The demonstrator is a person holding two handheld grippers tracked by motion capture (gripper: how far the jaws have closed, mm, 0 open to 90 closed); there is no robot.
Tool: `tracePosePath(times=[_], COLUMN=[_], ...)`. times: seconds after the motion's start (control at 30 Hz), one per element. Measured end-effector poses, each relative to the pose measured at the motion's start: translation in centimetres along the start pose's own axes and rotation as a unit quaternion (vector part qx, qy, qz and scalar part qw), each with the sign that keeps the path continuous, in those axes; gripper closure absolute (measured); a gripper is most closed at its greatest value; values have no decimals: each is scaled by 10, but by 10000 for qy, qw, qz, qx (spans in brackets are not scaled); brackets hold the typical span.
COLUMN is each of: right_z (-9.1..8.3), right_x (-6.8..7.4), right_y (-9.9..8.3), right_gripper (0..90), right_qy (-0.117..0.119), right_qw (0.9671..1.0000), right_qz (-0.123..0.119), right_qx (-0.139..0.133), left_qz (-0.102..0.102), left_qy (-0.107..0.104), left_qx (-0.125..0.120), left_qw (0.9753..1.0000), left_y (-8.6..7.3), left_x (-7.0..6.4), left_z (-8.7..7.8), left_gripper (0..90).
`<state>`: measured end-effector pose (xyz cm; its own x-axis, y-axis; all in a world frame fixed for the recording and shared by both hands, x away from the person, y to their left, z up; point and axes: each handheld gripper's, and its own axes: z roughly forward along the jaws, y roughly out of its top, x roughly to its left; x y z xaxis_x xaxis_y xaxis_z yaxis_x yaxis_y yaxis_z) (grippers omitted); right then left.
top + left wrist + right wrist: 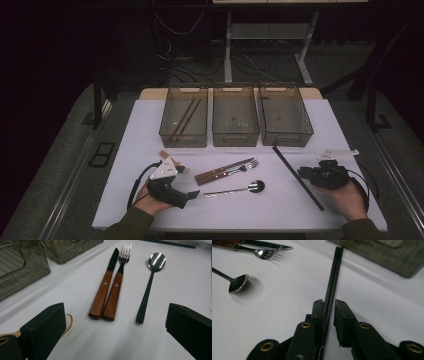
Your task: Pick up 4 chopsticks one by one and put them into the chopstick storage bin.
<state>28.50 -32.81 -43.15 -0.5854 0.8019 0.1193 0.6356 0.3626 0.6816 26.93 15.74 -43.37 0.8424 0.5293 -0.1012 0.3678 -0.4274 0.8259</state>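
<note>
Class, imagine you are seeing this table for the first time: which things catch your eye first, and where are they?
Three smoky clear bins line the far edge of the white table. At its middle lie a wooden-handled knife and fork side by side, with a spoon beside them. At right, the right hand-held gripper straddles black chopsticks.

The high view is dim around its edges: the floor and background sink into near black, while the white tabletop (pixel 150 210) is lit from above and reads pale and slightly grainy. In the left gripper view, the spoon (pixel 150 280) bowl carries bright streaks of glare, and the near black jaws look soft and out of focus. A smear of blur sits by the lower left jaw. In the right gripper view, the spoon casts a soft shadow on the tabletop, and the fork (pixel 263 252) tines glint.
</note>
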Motion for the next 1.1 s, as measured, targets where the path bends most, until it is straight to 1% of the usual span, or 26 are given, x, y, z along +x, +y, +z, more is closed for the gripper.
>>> tracePosePath(times=[0.1,0.2,0.63,0.87,1.03,1.1], right_z=[4,7,9,9,9,8], right_x=[0,2,1,0,-3,-5], right_y=[-2,-2,-4,-5,-6,-7], right_gripper=[806,816,840,846,848,848], right_qy=[40,-22,-39,-111,-258,-280], right_qw=[9999,9998,9995,9992,9988,9987], right_qz=[9,-6,-2,-31,-36,-31], right_qx=[139,219,324,379,417,415], left_qz=[-7,-13,0,-7,-24,-23], left_qy=[-2,-2,5,11,15,13], left_qx=[-3,0,7,8,19,19], left_qw=[10000,10000,10000,10000,10000,10000], left_y=[0,0,0,0,0,0], left_x=[0,0,0,0,0,0], left_z=[0,0,0,1,1,1], left_gripper=[23,23,23,23,23,23])
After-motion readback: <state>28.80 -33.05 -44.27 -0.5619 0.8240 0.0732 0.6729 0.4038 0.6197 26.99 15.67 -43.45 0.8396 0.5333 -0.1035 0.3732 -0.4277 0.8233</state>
